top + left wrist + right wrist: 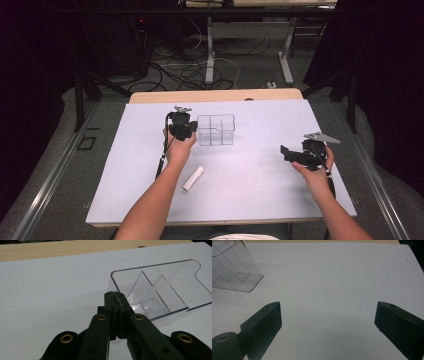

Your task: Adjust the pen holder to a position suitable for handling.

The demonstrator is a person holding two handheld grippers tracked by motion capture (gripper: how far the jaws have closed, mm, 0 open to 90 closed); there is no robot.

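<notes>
While both forearms come in from the near edge of the table (125,210), the person's hands sit well apart on its pale grey top. Nearest of the loose things is a white tube (193,178), lying slantwise on the surface just beside the left forearm, touched by neither gripper.

To the right, the right hand (314,172) holds the right gripper (292,154) low over bare table, its grey three-cornered plate on top and its nose turned toward the middle. In the right gripper view its jaws stand wide apart with nothing between them but the grey surface, and a corner of the clear box (233,270) shows at the upper left, well away.

Farther in, the left hand (179,147) holds the left gripper (191,130) against the left side of the box (216,129). In the left gripper view that gripper (115,296) has its jaws pressed together with the thin clear near wall of the box (160,287) pinched between them, at the rim. The box is transparent, open at the top, parted inside by clear walls into compartments, and it stands on the table toward the far middle.

Beyond it runs the bare wooden far edge (215,95) of the table, then a floor with dark cables (185,75) and the legs of another table.
</notes>
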